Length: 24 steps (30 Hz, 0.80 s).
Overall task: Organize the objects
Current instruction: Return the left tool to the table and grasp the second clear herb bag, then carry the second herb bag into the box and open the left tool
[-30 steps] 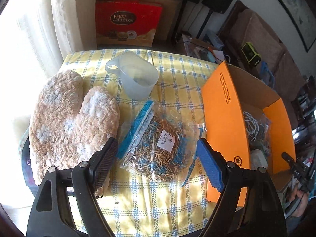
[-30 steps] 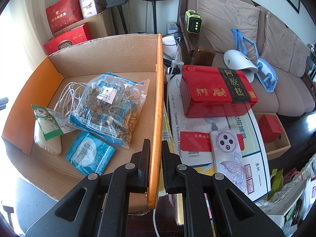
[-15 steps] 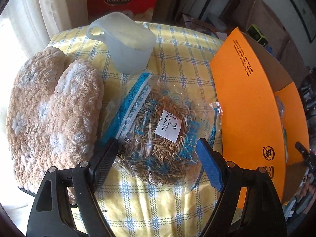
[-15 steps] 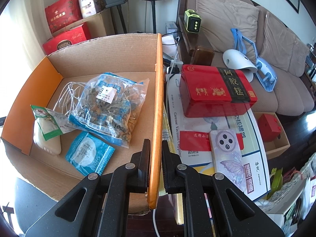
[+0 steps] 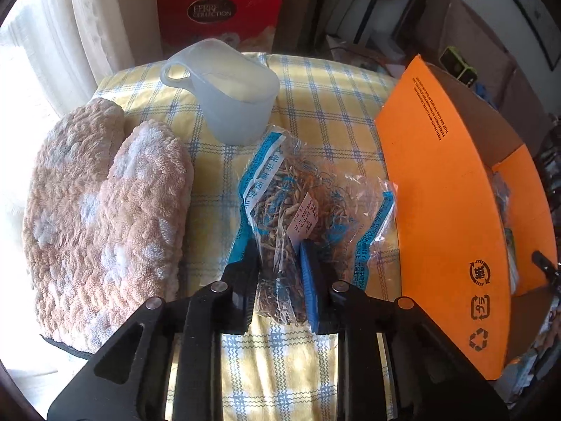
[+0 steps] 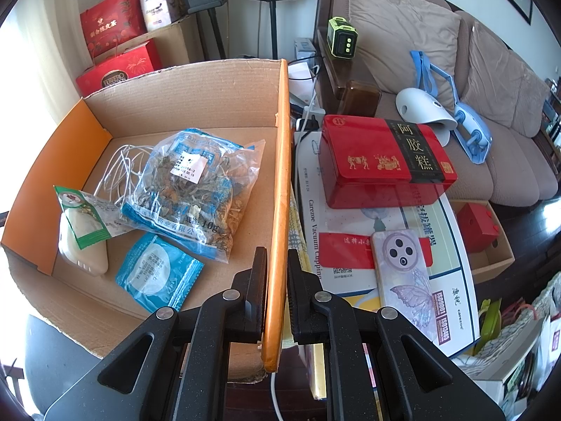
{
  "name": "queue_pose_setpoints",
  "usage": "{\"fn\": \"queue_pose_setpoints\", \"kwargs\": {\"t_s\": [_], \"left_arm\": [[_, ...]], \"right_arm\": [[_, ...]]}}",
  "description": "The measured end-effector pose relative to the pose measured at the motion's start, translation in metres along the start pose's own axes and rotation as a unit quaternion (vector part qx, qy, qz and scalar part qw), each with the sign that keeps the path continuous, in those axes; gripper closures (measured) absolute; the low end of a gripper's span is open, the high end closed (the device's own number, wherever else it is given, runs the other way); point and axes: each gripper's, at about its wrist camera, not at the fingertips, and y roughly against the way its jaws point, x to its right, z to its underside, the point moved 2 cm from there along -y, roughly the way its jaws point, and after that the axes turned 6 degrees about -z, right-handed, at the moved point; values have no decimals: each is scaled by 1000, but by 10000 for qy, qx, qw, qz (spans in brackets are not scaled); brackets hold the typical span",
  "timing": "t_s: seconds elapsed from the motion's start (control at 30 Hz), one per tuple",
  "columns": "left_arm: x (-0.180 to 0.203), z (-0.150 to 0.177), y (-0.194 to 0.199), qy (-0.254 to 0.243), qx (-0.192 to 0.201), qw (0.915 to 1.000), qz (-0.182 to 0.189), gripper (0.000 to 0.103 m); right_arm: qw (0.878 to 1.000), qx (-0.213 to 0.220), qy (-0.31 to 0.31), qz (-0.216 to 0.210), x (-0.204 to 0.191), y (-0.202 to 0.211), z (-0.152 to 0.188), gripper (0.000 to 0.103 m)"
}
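Observation:
My left gripper (image 5: 278,266) is shut on a clear plastic bag of dried herbs (image 5: 308,207) that lies on the yellow checked tablecloth (image 5: 315,105); the bag bunches up between the fingers. My right gripper (image 6: 277,273) is shut on the orange flap (image 6: 280,189) of the cardboard box (image 6: 196,94). The box also shows at the right of the left wrist view (image 5: 452,189). Inside it lie another herb bag (image 6: 193,186), a white cable (image 6: 119,165), a green-labelled packet (image 6: 84,217) and a blue sachet (image 6: 157,277).
A fluffy beige oven mitt (image 5: 101,210) lies left of the bag and a translucent measuring jug (image 5: 228,94) stands behind it. Right of the box are a red tin (image 6: 382,161), a phone (image 6: 406,270) and a sofa (image 6: 455,70).
My left gripper has closed from wide open onto the herb bag, squeezing it. The right gripper and the box have stayed still.

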Motion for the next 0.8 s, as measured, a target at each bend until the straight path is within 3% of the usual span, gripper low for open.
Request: {"fn": "queue_pose_setpoints", "kwargs": {"t_s": [0.43,0.8], "left_arm": [[8,-28,82,98,741,9950,663,90],[81,-50,113,-480,918,9874,1194,90]], "right_arm": [[10000,3,-2,-2,0,0,0,93],[10000,3,-5,-3,0,0,0,93]]}}
